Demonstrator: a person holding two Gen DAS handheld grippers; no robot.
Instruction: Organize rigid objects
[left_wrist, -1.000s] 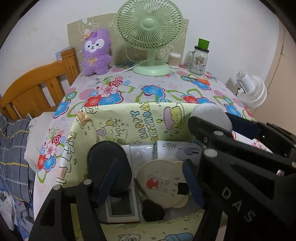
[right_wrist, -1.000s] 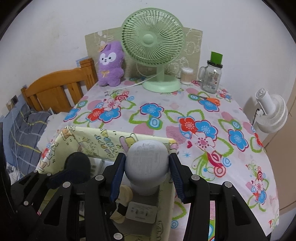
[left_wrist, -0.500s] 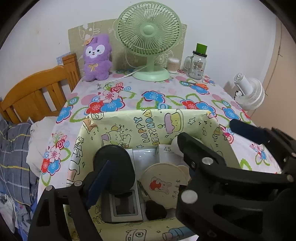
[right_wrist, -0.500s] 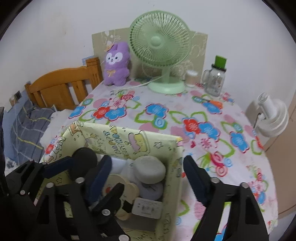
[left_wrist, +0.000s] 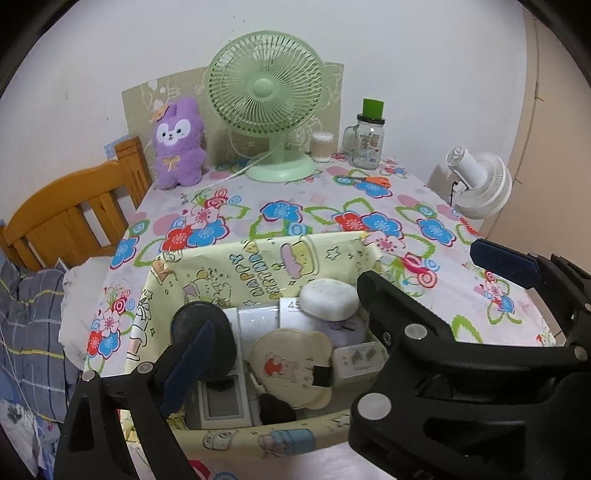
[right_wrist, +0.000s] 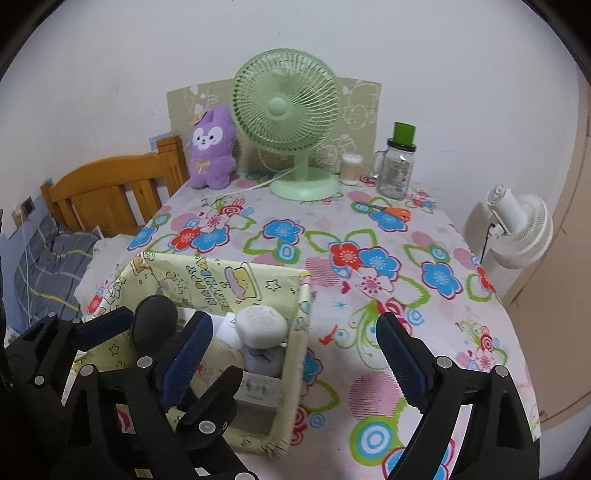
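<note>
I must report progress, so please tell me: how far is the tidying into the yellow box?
Done: the white oval case and black round object lie in the yellow box. In hand: nothing; both hand-held grippers, left and right, are opening, empty. Left: perhaps the orange scissors on the table.

Both grippers, the left gripper (left_wrist: 332, 354) and the right gripper (right_wrist: 295, 354), are black plastic with silver screws and 2 blue finger pads (right_wrist: 402, 363) each.

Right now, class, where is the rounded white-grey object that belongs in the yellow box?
In both wrist views the white-grey object lies inside the yellow box, at its right end, atop a lilac item, free of both grippers.
</note>
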